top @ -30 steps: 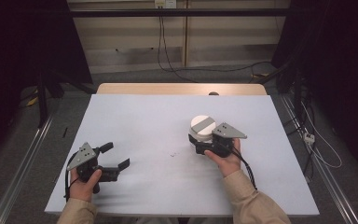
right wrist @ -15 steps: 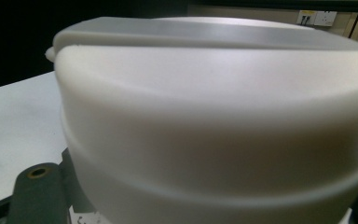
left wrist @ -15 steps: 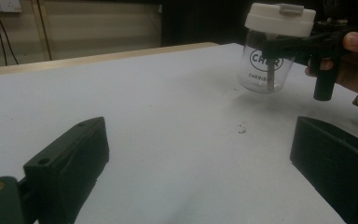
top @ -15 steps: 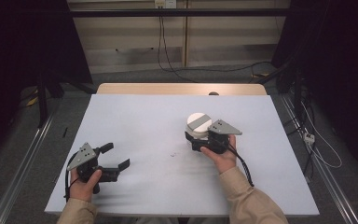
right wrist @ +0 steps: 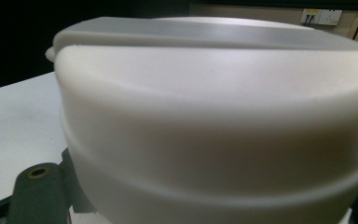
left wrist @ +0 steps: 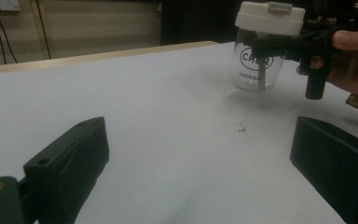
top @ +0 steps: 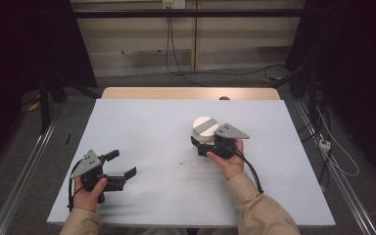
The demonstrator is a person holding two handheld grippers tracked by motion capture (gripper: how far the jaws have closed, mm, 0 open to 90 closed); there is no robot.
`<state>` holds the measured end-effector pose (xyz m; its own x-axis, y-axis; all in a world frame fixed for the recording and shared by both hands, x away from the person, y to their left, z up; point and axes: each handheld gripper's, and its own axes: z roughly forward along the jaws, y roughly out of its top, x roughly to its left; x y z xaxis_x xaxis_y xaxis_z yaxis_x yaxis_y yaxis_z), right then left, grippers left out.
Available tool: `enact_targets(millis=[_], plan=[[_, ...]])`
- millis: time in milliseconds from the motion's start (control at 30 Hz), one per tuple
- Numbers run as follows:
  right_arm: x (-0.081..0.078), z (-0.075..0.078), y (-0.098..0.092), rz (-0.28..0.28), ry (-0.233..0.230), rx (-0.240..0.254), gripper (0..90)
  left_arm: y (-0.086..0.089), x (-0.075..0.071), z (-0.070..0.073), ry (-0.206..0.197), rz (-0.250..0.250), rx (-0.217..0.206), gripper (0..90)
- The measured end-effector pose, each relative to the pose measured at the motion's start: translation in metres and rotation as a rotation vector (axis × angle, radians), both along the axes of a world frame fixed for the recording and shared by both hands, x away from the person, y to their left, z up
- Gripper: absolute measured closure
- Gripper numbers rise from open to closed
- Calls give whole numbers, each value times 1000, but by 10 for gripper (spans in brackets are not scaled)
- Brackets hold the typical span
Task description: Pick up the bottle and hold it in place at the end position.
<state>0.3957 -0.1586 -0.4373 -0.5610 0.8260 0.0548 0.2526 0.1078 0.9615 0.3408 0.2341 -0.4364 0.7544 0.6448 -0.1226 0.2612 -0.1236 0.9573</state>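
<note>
At the near left edge of the white worktop (top: 142,122), the left tool (top: 122,166) rests with its jaws wide apart, holding nothing. Farther in, right of centre, the right tool (top: 199,145) is clamped around a clear jar (left wrist: 257,65) with a white lid (top: 205,127), held upright just above the worktop.

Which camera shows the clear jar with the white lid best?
The left gripper view: the jar shows whole, clear body and printed lettering. The high view shows its lid top; the right gripper view, a blurred close-up of the lid.
</note>
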Motion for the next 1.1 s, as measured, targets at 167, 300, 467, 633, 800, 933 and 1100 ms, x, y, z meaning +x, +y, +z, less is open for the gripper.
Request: enact_targets(millis=[167, 300, 467, 633, 800, 933, 1100], plan=[[2, -1, -1, -5, 2, 1, 181, -1, 0, 0, 2, -2, 1, 41], [4, -2, -1, -10, 1, 6, 181, -1, 0, -1, 2, -3, 2, 42], [7, -2, 1, -7, 0, 1, 181, -1, 0, -1, 4, -3, 5, 42], [11, -1, 6, 2, -1, 3, 181, -1, 0, -1, 6, -4, 7, 41], [14, -2, 9, 4, -1, 0, 181, 0, 0, -2, 7, -1, 4, 42], [16, -2, 10, 4, 0, 3, 181, -1, 0, -2, 8, -4, 8, 42], [19, -4, 11, 1, 2, 8, 181, -1, 0, -2, 8, -2, 7, 41]])
